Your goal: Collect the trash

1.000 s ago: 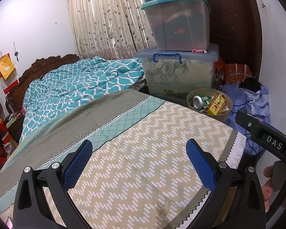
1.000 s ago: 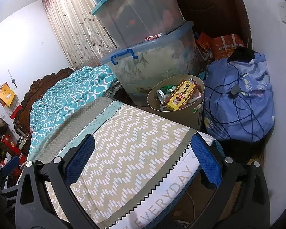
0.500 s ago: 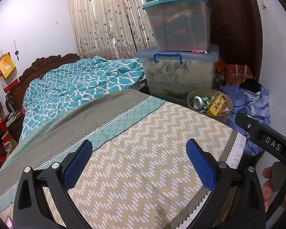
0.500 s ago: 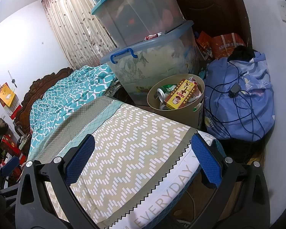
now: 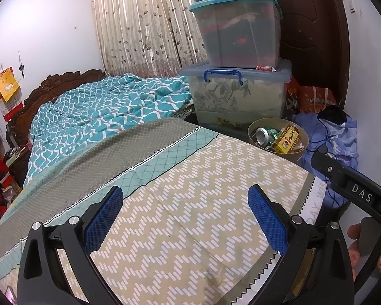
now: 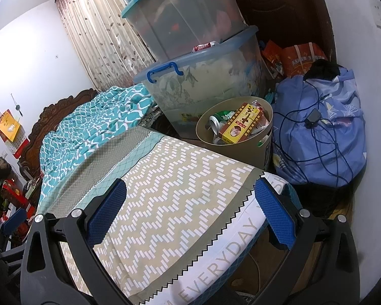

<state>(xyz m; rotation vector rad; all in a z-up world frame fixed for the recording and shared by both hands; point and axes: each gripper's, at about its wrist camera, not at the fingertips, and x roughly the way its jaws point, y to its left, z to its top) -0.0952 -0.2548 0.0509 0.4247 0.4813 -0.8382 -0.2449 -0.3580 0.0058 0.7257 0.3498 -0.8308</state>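
Observation:
A round tan trash bin (image 5: 299, 152) (image 6: 256, 152) stands on the floor past the far corner of the bed. Inside it lie a crushed green can (image 5: 264, 133) (image 6: 219, 119) and a yellow-and-red carton (image 5: 287, 141) (image 6: 241, 124). My left gripper (image 5: 185, 213) hovers open over the zigzag bedspread (image 5: 190, 190), nothing between its blue pads. My right gripper (image 6: 190, 211) is open too, above the bed's corner (image 6: 180, 185), empty. In the left wrist view the right gripper's black arm (image 5: 355, 190) shows at the right edge, with fingers of a hand under it.
Stacked clear storage boxes (image 5: 238, 58) (image 6: 203, 76) rise behind the bin. A blue bundle with black cables (image 6: 320, 127) lies right of the bin against the wall. A teal quilt (image 5: 101, 117) covers the bed's far half. A dark door (image 5: 310, 38) is behind.
Both views have shifted only slightly; the bin sits a touch lower and nearer in the right wrist view. Both grippers stay open and empty.

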